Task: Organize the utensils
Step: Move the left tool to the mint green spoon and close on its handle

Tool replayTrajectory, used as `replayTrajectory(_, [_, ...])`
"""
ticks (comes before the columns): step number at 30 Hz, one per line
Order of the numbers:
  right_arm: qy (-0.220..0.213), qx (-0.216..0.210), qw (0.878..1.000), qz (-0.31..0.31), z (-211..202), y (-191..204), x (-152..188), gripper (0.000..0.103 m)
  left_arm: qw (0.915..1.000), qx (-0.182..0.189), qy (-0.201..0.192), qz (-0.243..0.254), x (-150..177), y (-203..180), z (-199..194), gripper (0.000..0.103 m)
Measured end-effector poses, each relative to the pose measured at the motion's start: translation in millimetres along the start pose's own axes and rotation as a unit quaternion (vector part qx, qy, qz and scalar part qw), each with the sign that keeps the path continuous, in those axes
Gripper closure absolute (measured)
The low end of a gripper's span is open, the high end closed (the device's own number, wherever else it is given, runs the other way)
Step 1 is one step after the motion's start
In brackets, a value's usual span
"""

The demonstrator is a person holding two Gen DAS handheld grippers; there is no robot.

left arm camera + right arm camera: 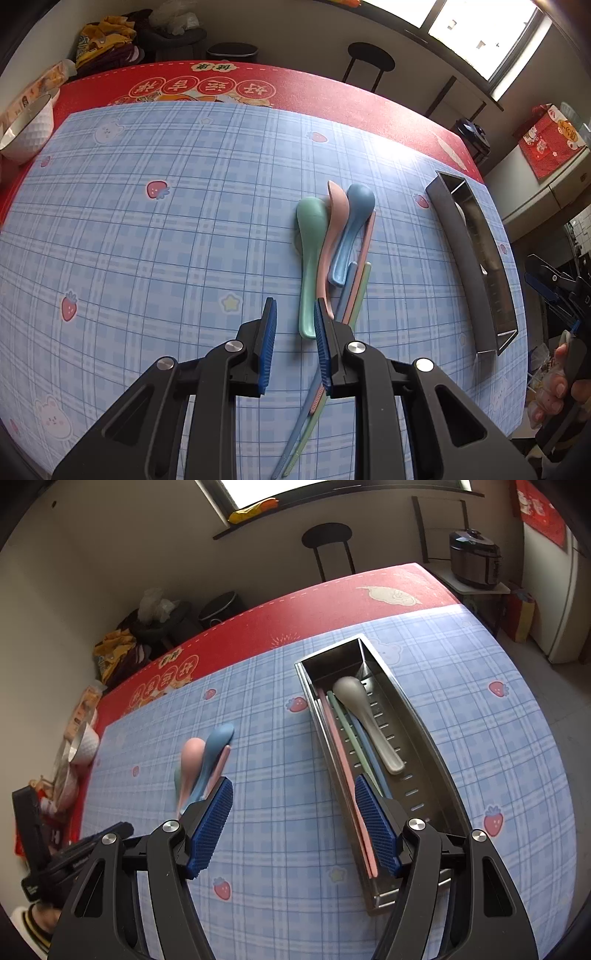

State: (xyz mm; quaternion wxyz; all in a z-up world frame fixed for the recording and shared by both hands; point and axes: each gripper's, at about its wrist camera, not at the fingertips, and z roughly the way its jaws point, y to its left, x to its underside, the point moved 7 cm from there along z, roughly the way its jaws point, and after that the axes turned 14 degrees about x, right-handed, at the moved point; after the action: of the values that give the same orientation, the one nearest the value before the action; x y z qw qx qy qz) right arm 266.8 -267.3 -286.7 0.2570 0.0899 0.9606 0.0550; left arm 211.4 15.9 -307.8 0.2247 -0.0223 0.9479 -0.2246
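Note:
A green spoon [309,258], a pink spoon [334,236] and a blue spoon [351,229] lie together on the blue plaid cloth, over several pastel chopsticks [354,291]. My left gripper [295,310] is open and empty, hovering just short of the spoon handles. A long steel utensil tray [436,746] holds a grey spoon [365,720] and pink, green and blue chopsticks [347,753]. My right gripper [293,794] is open and empty above the cloth, its right finger over the tray's near end. The spoons also show in the right wrist view [207,760].
A white bowl [27,129] stands at the far left table edge. The steel tray [476,266] lies at the right of the left wrist view. A red cloth [295,85] covers the far table side. A black stool [369,59] stands beyond.

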Motion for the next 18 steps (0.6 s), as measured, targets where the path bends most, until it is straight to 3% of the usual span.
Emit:
replayTrajectory(9, [0.011,0.044,0.999,0.021,4,-8,15,0.036,0.9994,0.006,0.018,0.03,-19,8,46,0.083])
replayTrajectory(18, [0.013,0.058,0.997,0.05,10,-17,13,0.036,0.9974,0.004,0.043,0.057,-22,12,74,0.082])
